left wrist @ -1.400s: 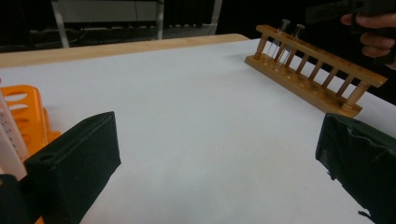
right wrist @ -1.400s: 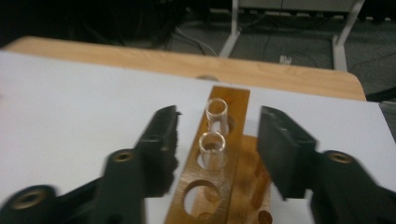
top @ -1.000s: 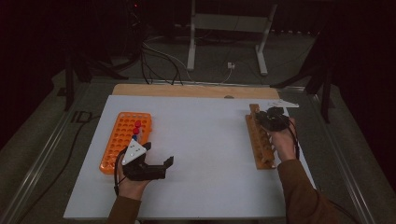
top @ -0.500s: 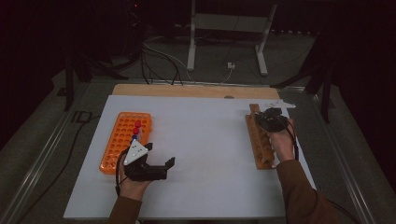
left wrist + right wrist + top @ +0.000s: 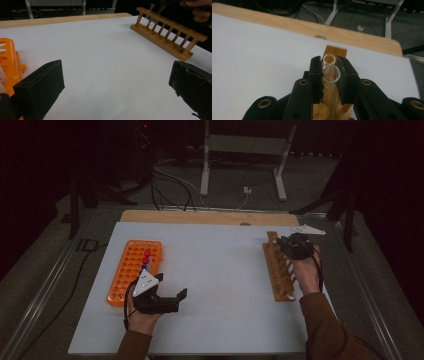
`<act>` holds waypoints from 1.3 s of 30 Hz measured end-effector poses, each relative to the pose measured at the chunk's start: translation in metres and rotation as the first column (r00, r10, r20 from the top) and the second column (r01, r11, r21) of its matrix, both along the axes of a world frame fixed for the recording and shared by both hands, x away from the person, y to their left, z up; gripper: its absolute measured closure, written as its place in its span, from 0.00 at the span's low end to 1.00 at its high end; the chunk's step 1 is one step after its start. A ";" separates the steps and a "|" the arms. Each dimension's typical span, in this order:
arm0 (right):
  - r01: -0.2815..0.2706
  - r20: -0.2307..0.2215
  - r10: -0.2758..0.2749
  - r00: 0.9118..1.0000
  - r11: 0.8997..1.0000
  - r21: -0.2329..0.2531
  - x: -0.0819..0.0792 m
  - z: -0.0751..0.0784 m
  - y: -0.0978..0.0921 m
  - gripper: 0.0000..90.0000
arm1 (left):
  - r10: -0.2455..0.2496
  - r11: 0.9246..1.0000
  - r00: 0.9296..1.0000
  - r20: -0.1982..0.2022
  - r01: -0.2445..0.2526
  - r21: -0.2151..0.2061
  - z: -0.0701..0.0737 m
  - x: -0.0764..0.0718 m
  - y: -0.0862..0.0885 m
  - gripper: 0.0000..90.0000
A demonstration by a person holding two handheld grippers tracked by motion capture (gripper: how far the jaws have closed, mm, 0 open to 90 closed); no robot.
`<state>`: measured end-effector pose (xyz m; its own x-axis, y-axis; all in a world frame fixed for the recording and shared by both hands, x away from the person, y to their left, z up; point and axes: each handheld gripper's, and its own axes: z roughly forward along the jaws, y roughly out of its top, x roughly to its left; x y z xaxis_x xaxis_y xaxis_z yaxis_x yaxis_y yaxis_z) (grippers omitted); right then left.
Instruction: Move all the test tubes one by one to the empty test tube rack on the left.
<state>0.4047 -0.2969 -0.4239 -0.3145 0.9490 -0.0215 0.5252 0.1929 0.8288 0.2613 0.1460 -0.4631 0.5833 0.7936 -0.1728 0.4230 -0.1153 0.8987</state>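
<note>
i'm holding a clear glass tube (image 5: 331,74) in my right gripper (image 5: 330,75), its jaws pinched on the tube just under the rim, and i'm hovering it over the far end of the wooden rack (image 5: 279,271) at the right side of the surface (image 5: 225,270). in the right gripper view a second tube (image 5: 329,59) is sitting just behind mine, apparently already standing in the rack's end hole. i can't tell from these pictures whether my tube's bottom is entering a hole yet.

my left gripper (image 5: 170,301) is resting near the front of the surface with its jaws spread wide and holding nothing, just beside the orange tray (image 5: 131,270). a few capped tubes (image 5: 147,257), red and blue on top, are standing in that tray.

as i'm judging it, the work is at an early stage: one tube seems to be placed, one is going in, and most of the rack's holes are looking unfilled. what's left is lowering this tube fully, letting go, and then filling the remaining holes.
</note>
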 end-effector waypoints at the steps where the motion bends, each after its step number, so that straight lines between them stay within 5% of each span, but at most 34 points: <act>1: -0.002 0.010 0.002 1.000 1.000 -0.001 -0.001 0.004 0.000 0.85 | 0.000 1.000 1.000 0.000 0.000 -0.001 0.000 0.000 0.000 0.01; 9: -0.032 0.085 0.033 0.996 0.999 -0.012 -0.014 0.033 0.001 0.85 | 0.003 1.000 1.000 0.000 -0.003 -0.007 -0.001 0.000 0.001 0.01; 15: -0.089 0.098 0.087 0.991 0.996 0.009 -0.023 0.043 0.006 0.85 | 0.003 1.000 1.000 -0.001 -0.003 -0.019 -0.001 0.001 0.001 0.01; 23: -0.173 0.082 0.172 0.982 0.985 -0.005 -0.036 0.035 0.026 0.85 | 0.005 1.000 1.000 -0.006 -0.006 -0.023 -0.003 0.002 0.002 0.01; 39: -0.281 0.049 0.278 0.959 0.958 0.062 -0.064 -0.001 0.054 0.85 | -0.017 0.999 1.000 -0.008 0.016 -0.030 -0.003 0.003 -0.006 0.01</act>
